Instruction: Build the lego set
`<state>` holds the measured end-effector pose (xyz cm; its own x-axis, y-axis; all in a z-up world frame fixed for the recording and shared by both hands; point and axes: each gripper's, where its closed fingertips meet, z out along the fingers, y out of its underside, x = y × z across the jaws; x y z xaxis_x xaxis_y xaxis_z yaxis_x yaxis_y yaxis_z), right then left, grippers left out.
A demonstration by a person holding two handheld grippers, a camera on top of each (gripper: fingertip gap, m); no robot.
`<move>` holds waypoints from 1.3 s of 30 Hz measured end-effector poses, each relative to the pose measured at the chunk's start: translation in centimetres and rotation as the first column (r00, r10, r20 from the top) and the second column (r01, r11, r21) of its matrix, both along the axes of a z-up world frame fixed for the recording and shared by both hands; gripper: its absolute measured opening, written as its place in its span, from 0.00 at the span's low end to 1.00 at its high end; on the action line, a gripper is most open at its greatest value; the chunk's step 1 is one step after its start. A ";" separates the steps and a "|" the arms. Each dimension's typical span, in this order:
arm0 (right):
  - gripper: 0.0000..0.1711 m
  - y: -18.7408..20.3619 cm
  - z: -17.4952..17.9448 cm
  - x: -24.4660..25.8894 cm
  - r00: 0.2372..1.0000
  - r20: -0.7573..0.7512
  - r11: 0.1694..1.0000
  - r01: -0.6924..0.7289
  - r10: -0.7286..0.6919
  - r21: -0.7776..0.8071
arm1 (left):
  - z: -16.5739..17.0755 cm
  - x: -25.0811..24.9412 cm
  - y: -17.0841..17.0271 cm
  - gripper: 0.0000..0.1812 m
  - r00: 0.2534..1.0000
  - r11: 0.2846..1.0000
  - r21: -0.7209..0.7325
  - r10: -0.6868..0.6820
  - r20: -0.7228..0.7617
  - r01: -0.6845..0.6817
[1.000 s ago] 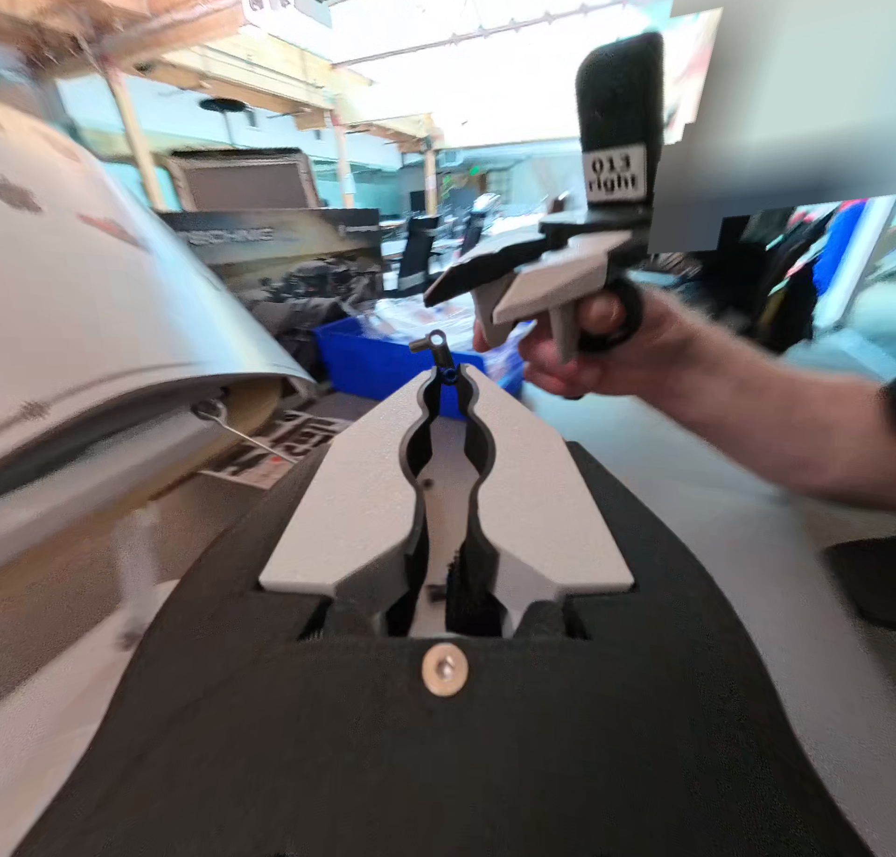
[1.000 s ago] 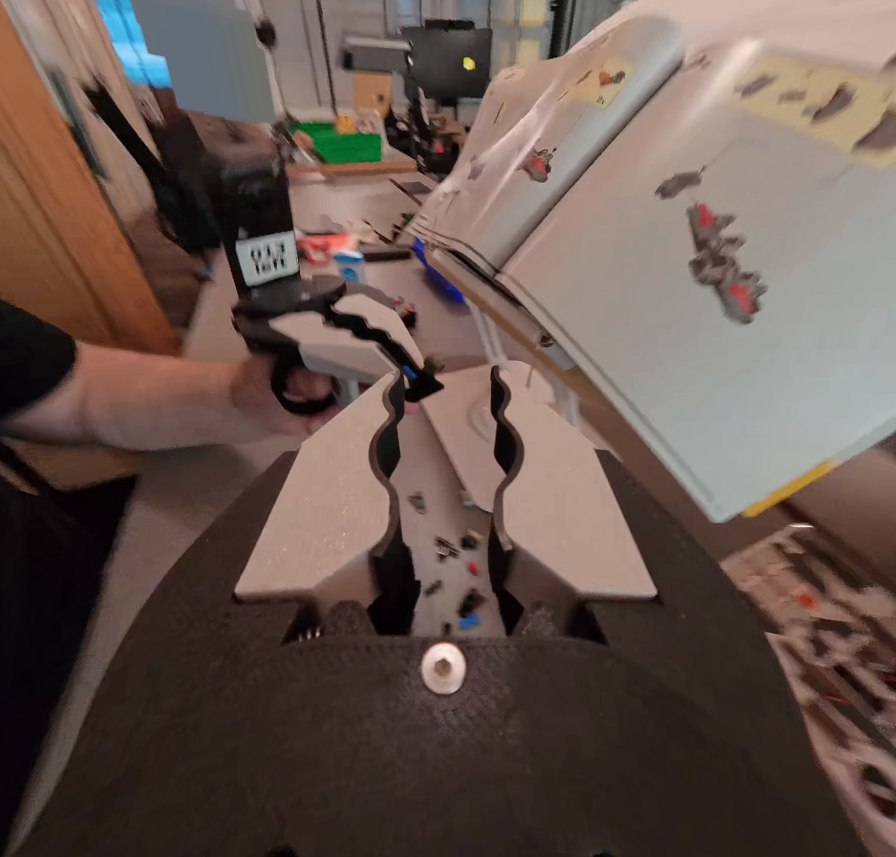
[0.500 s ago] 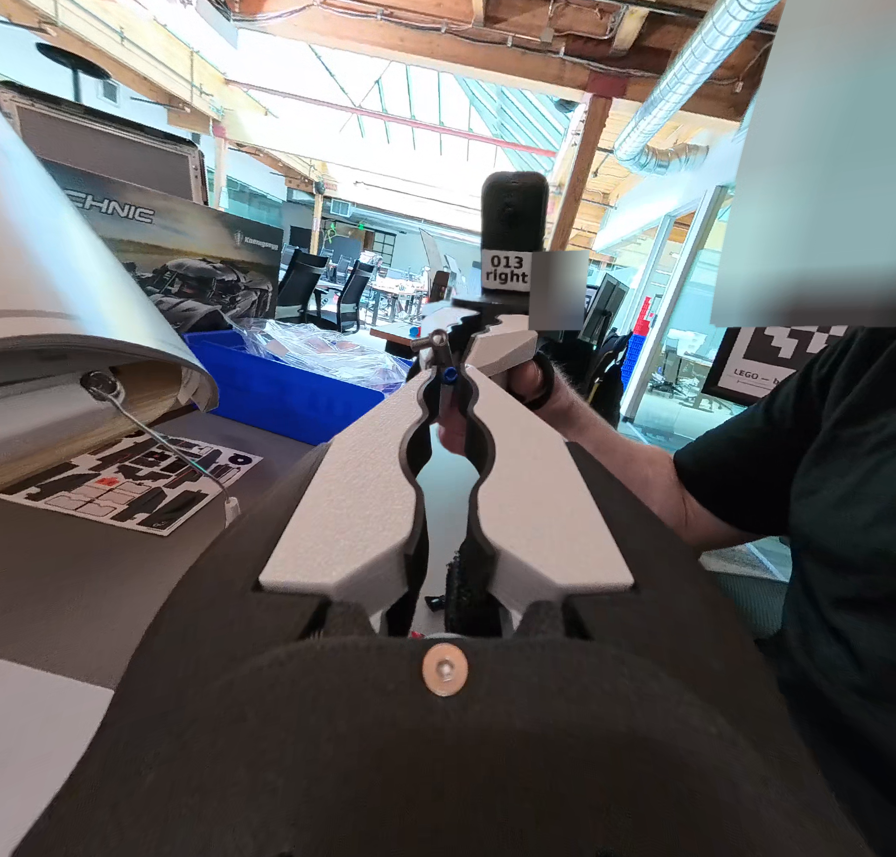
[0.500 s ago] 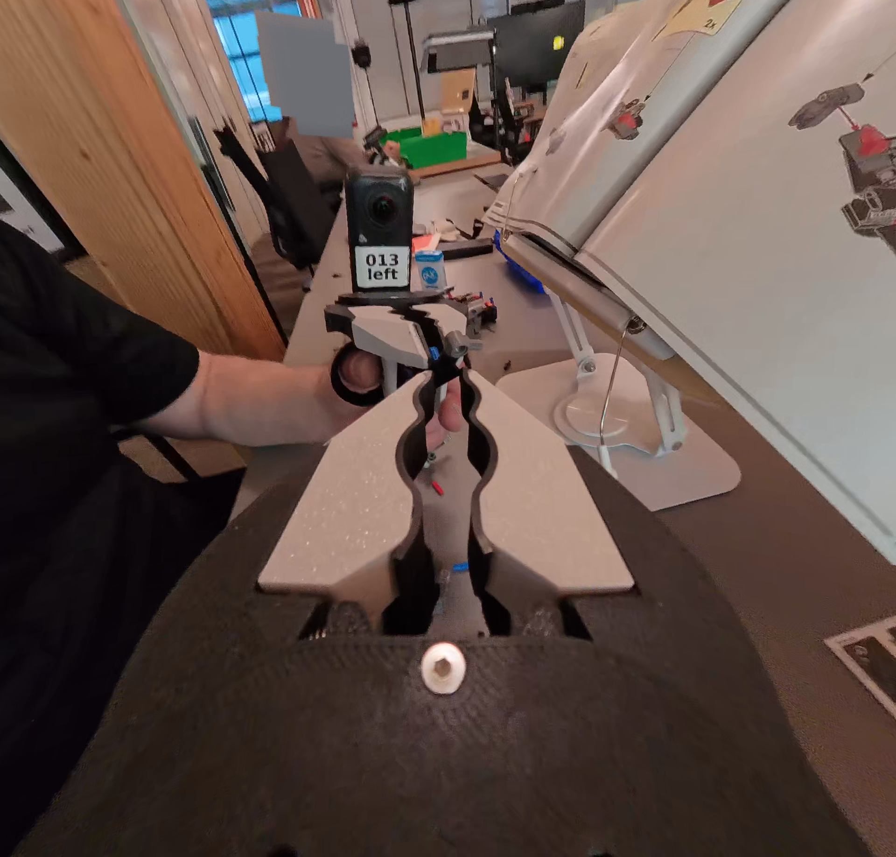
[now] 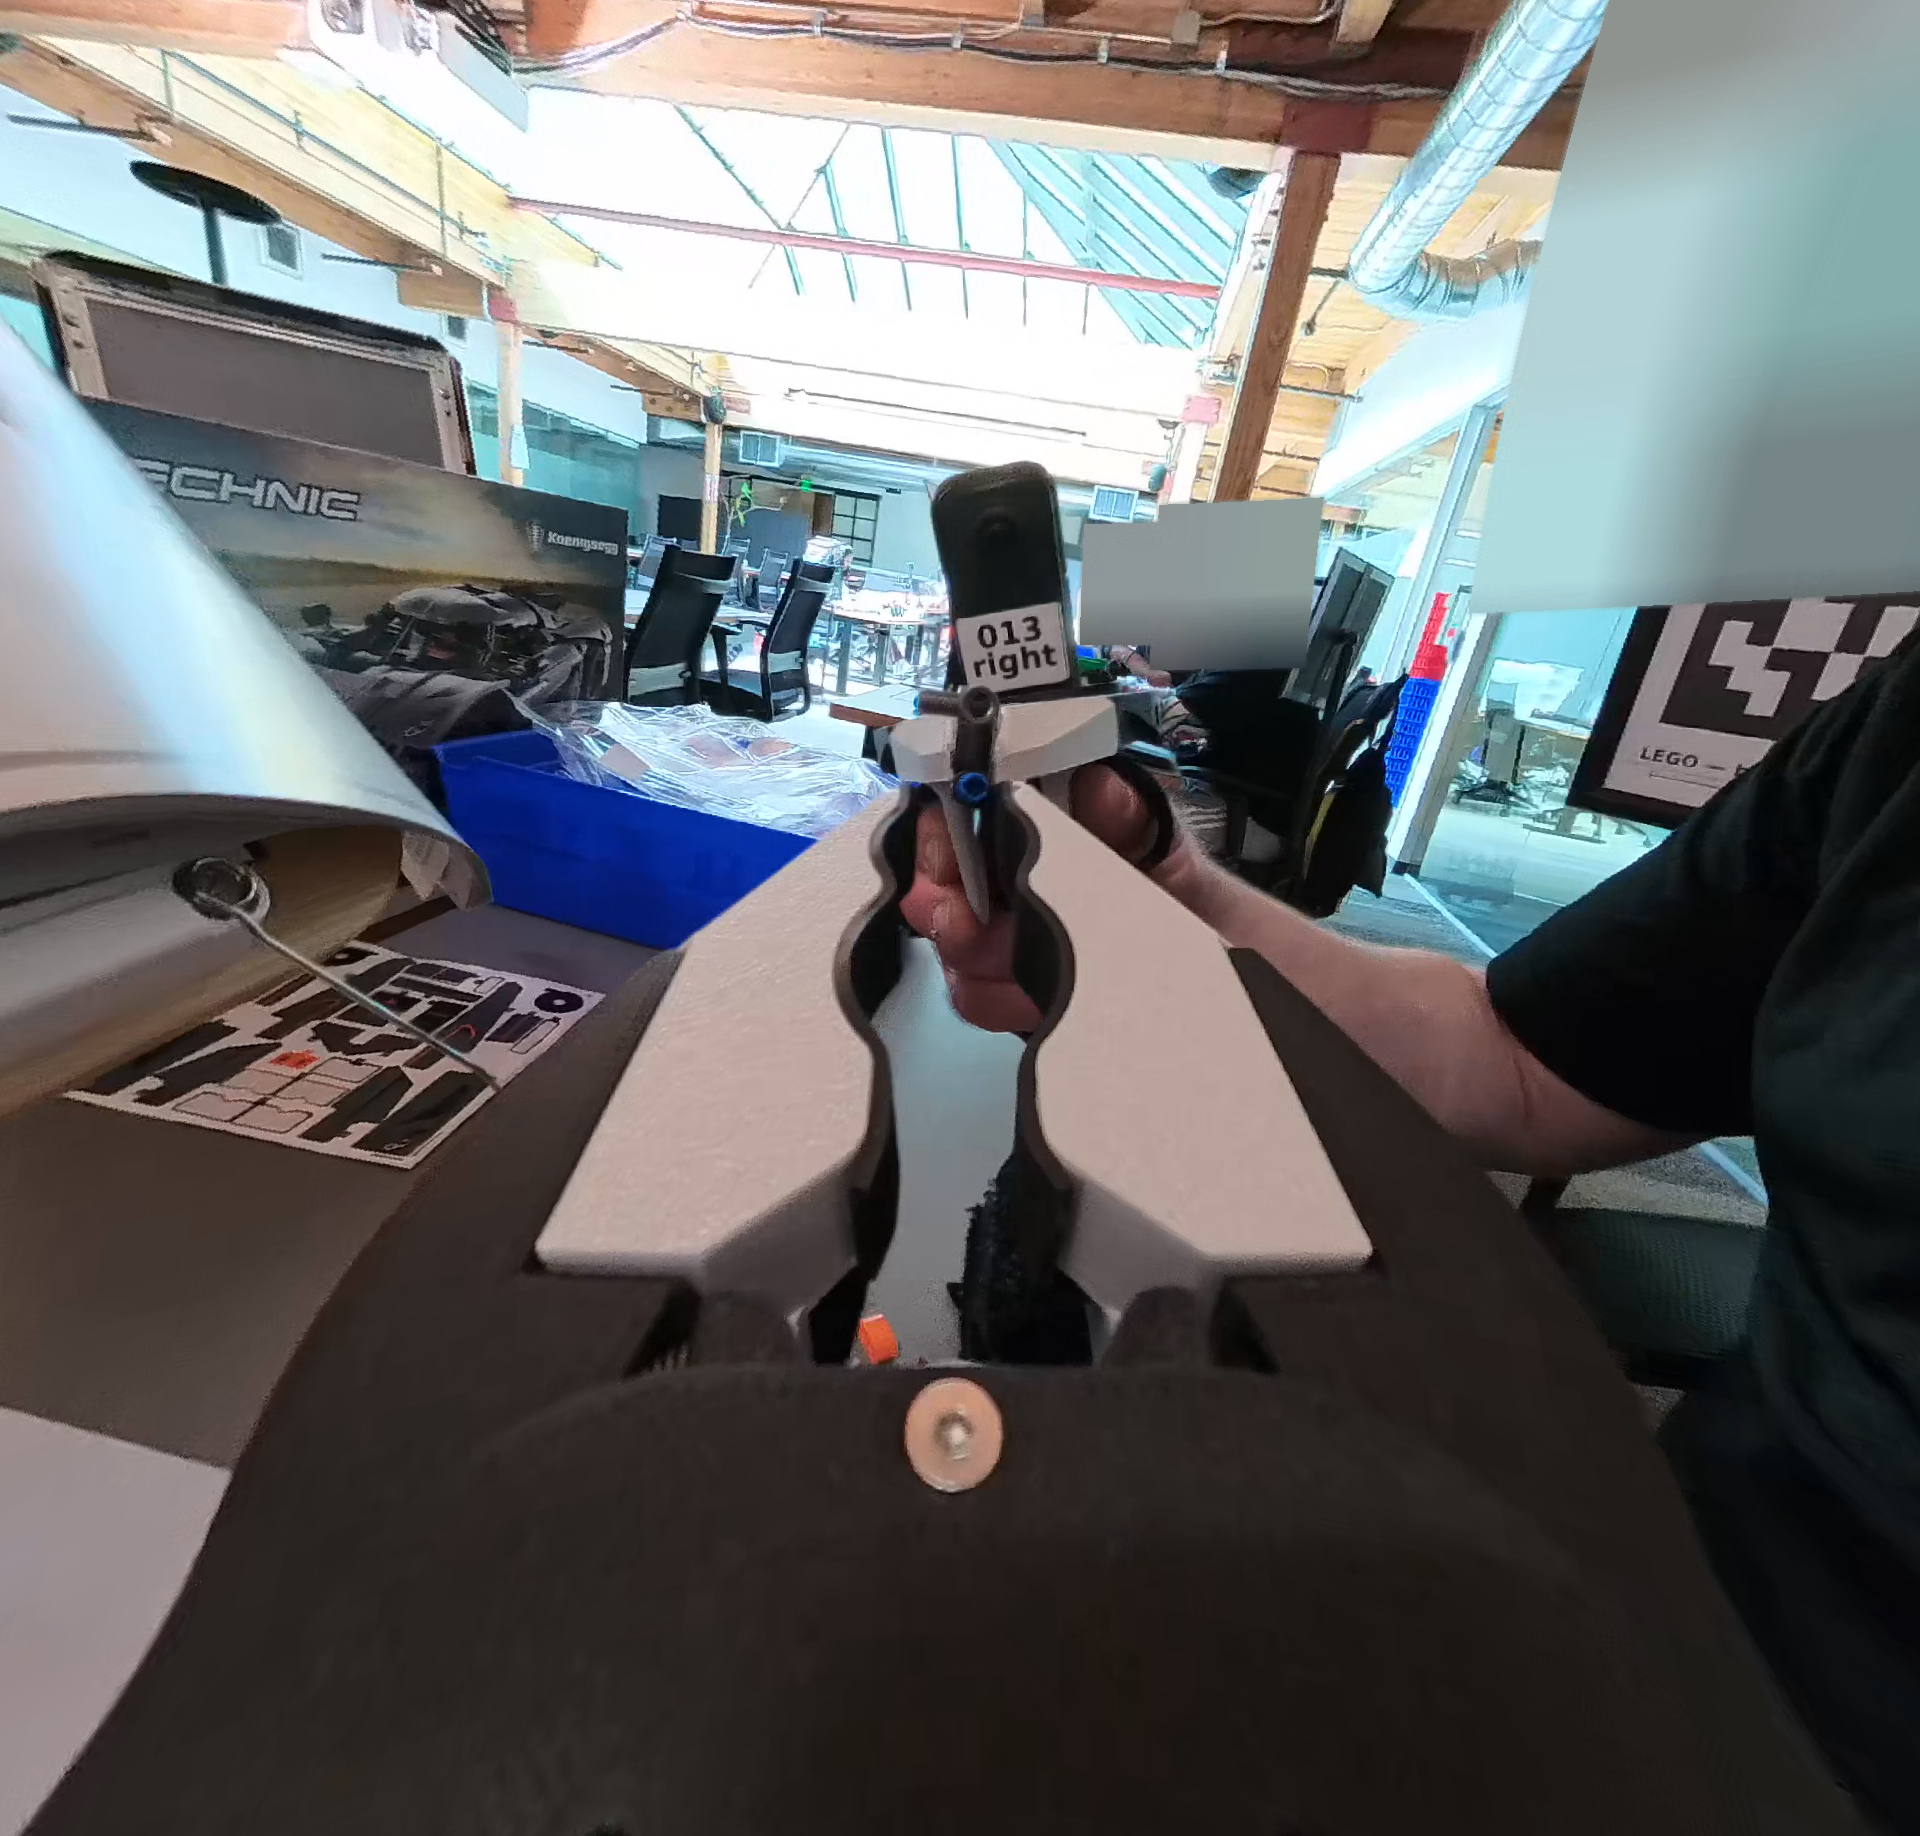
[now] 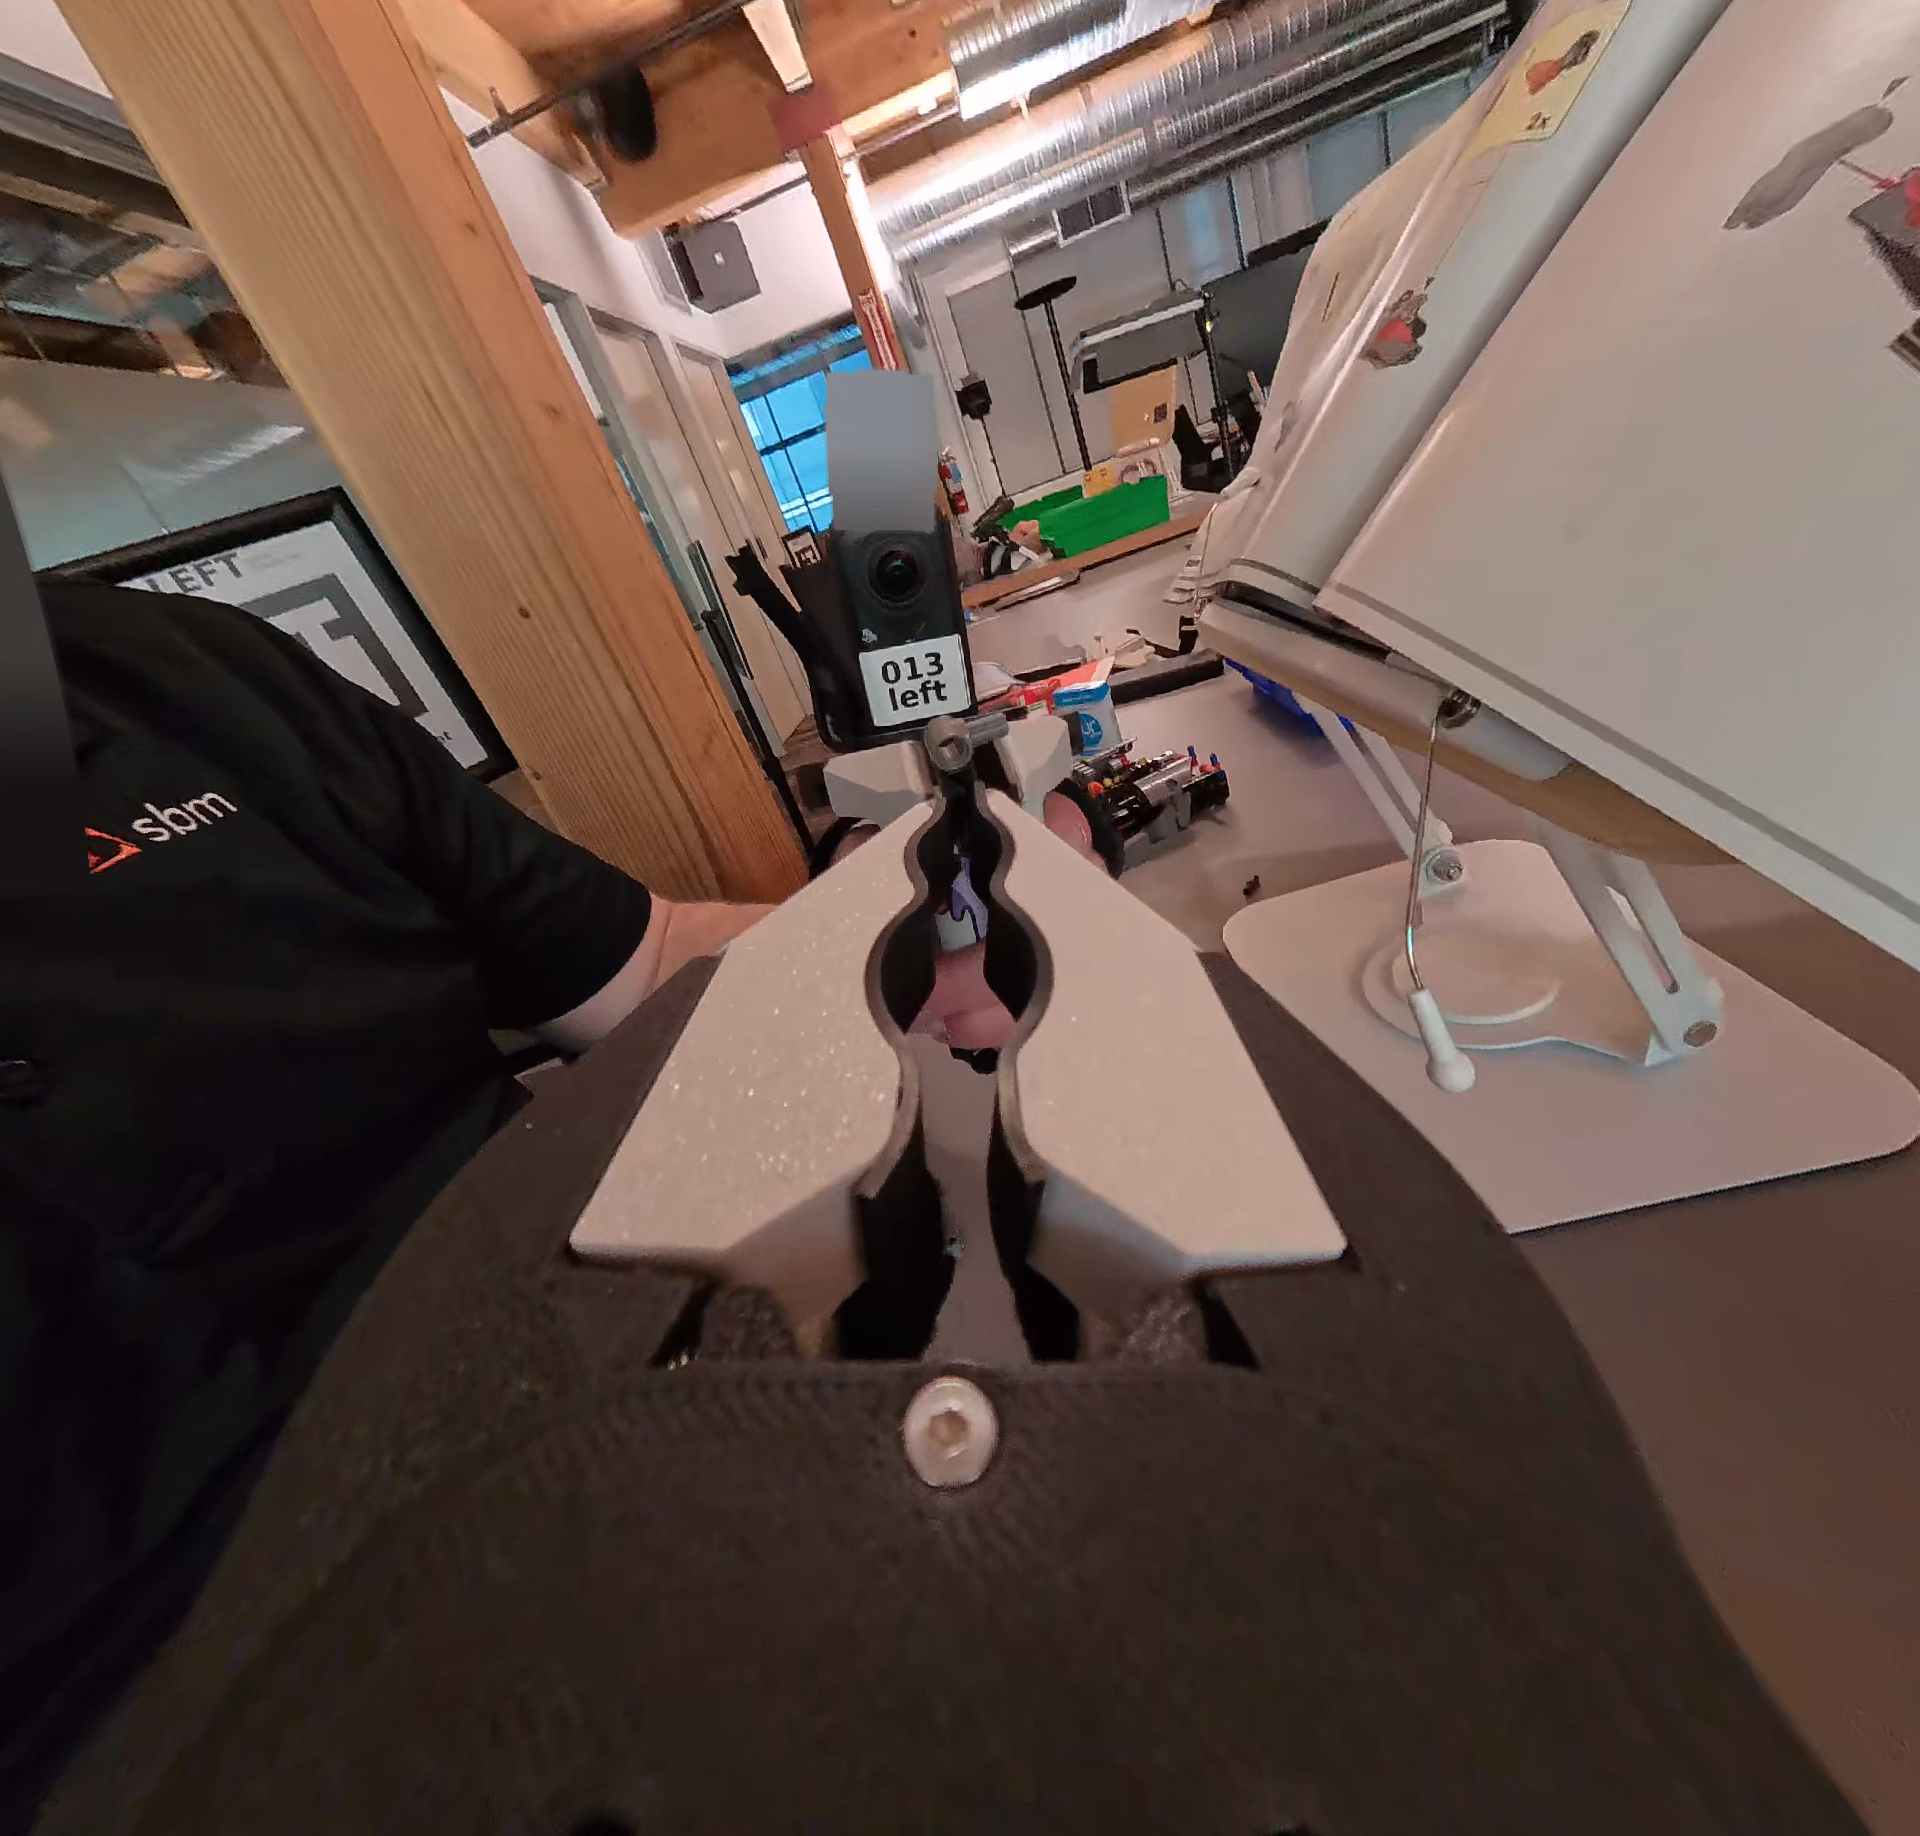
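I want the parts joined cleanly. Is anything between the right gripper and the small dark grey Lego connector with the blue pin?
Nothing visible. The small dark grey Lego connector with the blue pin sits at the tips of both the left gripper and the right gripper, jaws closed on it.

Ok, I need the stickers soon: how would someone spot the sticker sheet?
Find the big open instruction book at left. On the grey table beneath its lower edge, nearer than the blue bin, lies the sticker sheet: flat, white, covered in black shapes.

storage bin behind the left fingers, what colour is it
Blue; the storage bin shows best in the left wrist view.
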<state>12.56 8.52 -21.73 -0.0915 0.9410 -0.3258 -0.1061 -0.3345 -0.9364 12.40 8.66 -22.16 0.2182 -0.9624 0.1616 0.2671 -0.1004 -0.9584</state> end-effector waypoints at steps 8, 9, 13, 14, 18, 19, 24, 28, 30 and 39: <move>0.00 1.9 -0.2 3.4 0.998 0.004 0.997 0.059 -0.059 0.046 | 0.1 -1.1 0.5 0.14 0.992 0.993 0.095 0.079 -0.097 -0.070; 0.00 2.2 -0.5 3.9 0.998 0.021 0.997 0.062 -0.063 0.055 | 0.1 -1.3 0.6 0.14 0.987 0.990 0.115 0.096 -0.125 -0.082; 0.00 2.6 -1.6 6.0 0.997 0.035 0.995 0.068 -0.071 0.072 | -1.3 -2.7 1.2 0.12 0.918 0.971 0.211 0.184 -0.351 -0.114; 0.00 2.7 -1.7 6.3 0.997 0.026 0.995 0.069 -0.071 0.073 | -1.7 -3.1 1.3 0.09 0.892 0.967 0.229 0.197 -0.407 -0.109; 0.00 3.3 -2.9 6.4 0.995 0.067 0.995 0.068 -0.073 0.072 | -4.9 -4.8 1.5 0.07 0.743 0.969 0.234 0.216 -0.633 -0.082; 0.00 3.4 -3.2 6.4 0.995 0.072 0.996 0.064 -0.069 0.066 | -6.0 -5.1 1.6 0.07 0.693 0.969 0.235 0.220 -0.687 -0.074; 0.00 3.2 -4.0 5.9 0.993 0.107 0.996 0.050 -0.058 0.076 | -9.9 -4.6 0.2 0.07 0.595 0.983 0.180 0.134 -0.792 0.019; 0.00 3.5 -4.3 6.1 0.993 0.107 0.997 0.052 -0.059 0.065 | -13.6 -2.6 -2.1 0.07 0.496 0.982 0.125 0.039 -0.867 0.141; 0.00 3.5 -4.5 6.2 0.992 0.112 0.997 0.050 -0.057 0.065 | -15.1 -1.6 -3.0 0.08 0.455 0.975 0.118 0.020 -0.890 0.189; 0.00 3.3 -5.0 5.8 0.989 0.138 0.996 0.042 -0.053 0.079 | -19.9 0.4 -3.3 0.11 0.328 0.957 0.151 0.063 -0.942 0.248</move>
